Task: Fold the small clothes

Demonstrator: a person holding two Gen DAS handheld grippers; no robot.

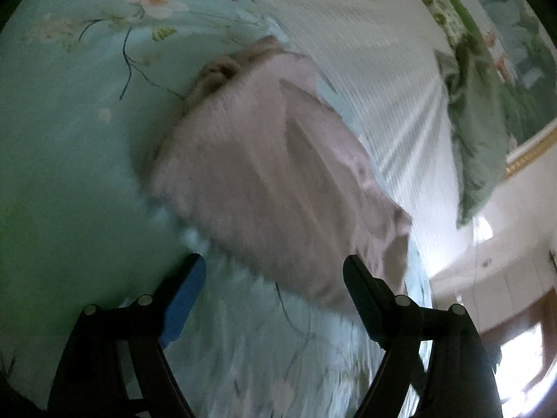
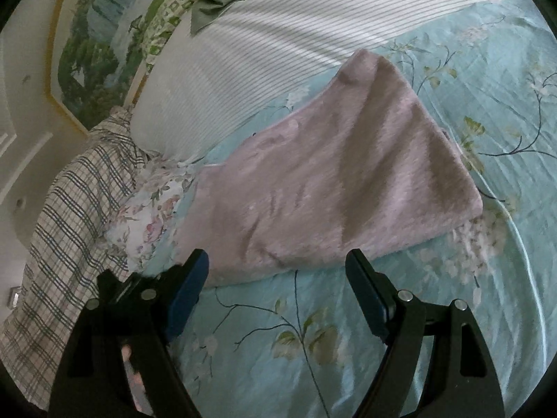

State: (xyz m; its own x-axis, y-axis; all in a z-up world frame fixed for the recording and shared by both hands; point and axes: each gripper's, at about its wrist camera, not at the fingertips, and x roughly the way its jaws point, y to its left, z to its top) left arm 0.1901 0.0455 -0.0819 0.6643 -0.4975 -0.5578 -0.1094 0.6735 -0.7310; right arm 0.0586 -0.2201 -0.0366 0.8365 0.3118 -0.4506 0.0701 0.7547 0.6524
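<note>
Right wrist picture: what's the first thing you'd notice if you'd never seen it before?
The fuzzy pink garment grabs the eye first, lying folded in the middle of the light blue flowered bedsheet. Next come the black fingers of the right tool spread open just in front of it, holding nothing. Off to the left a plaid cloth lies crumpled beside a white striped pillow.
</note>
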